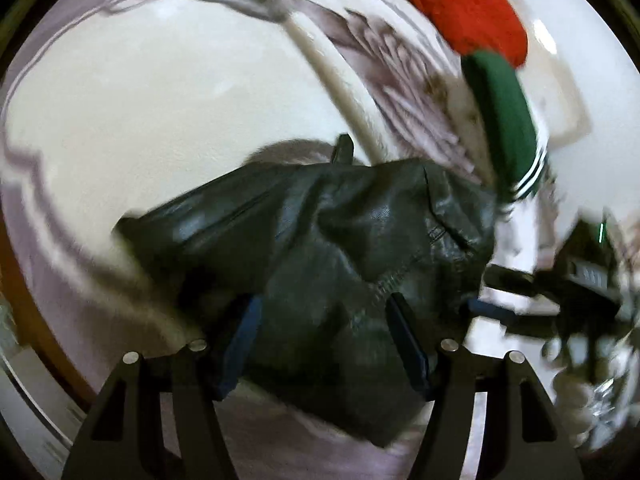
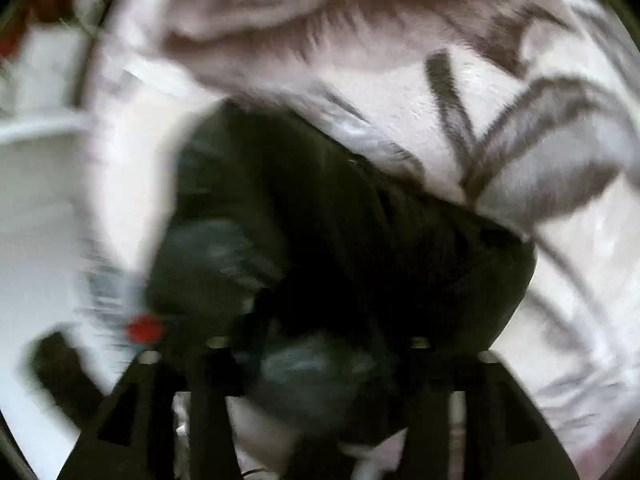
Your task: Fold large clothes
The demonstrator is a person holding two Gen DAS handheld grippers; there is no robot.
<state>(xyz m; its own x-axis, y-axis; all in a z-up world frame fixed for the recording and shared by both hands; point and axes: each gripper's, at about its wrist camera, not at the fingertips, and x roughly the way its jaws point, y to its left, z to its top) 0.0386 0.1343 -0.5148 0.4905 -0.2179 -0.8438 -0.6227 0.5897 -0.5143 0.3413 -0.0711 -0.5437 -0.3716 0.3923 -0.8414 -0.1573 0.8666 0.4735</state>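
Left wrist view: a dark, leather-like jacket (image 1: 340,248) lies crumpled across the centre and lower middle of the frame on a white and grey patterned bedspread (image 1: 160,92). The left gripper (image 1: 326,344) rises from the bottom edge, its blue-padded fingers (image 1: 244,336) standing apart with a bunch of the jacket between them; whether the pads press on the material cannot be told. At upper right a red garment (image 1: 460,4) lies against a green one with white stripes (image 1: 508,120). At the right edge the other gripper's dark frame shows, blurred.

Right wrist view: the picture is heavily smeared by motion. The same dark jacket (image 2: 340,232) fills the centre and lower middle, a rounded mass lying on the pale bedspread with its grey leaf pattern (image 2: 540,140), which takes up the top and right. The right gripper (image 2: 320,360) comes up from the bottom edge, its fingers set apart with the jacket's material bulging between them; the blur leaves it unclear whether they grip it. A small red spot (image 2: 144,330) shows at lower left.
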